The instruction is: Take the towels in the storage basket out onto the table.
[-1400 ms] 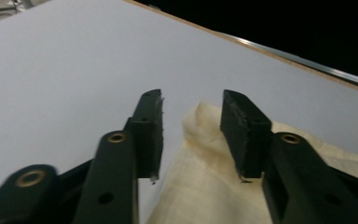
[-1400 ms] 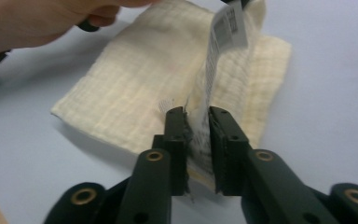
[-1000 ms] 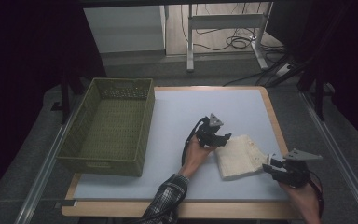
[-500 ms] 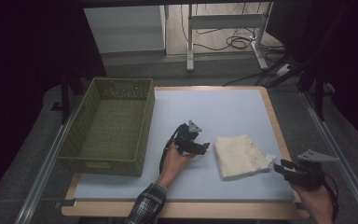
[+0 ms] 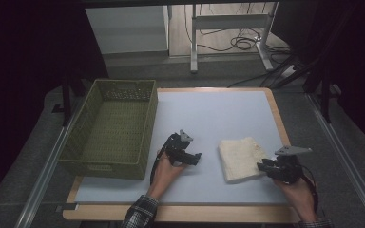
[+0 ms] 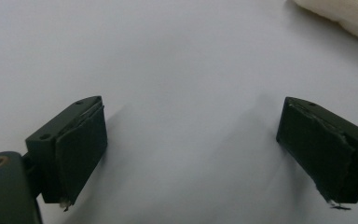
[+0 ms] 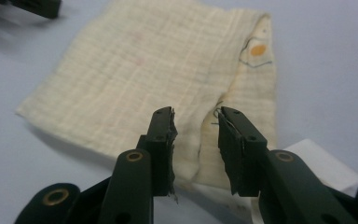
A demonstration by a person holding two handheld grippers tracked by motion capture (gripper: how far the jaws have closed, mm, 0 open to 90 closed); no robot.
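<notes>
- Folded cream cloth (image 5: 240, 159) flat on the desk (image 5: 209, 114), right of centre, near the front edge.
- Right gripper (image 5: 262, 166) at the cloth's right edge, jaws a little apart over the fabric, nothing pinched between them.
- Left gripper (image 5: 196, 159) just left of the cloth, not touching it, jaws spread wide over bare desk, empty.
- Green basket (image 5: 111, 128) at far left, well apart from the cloth.
</notes>
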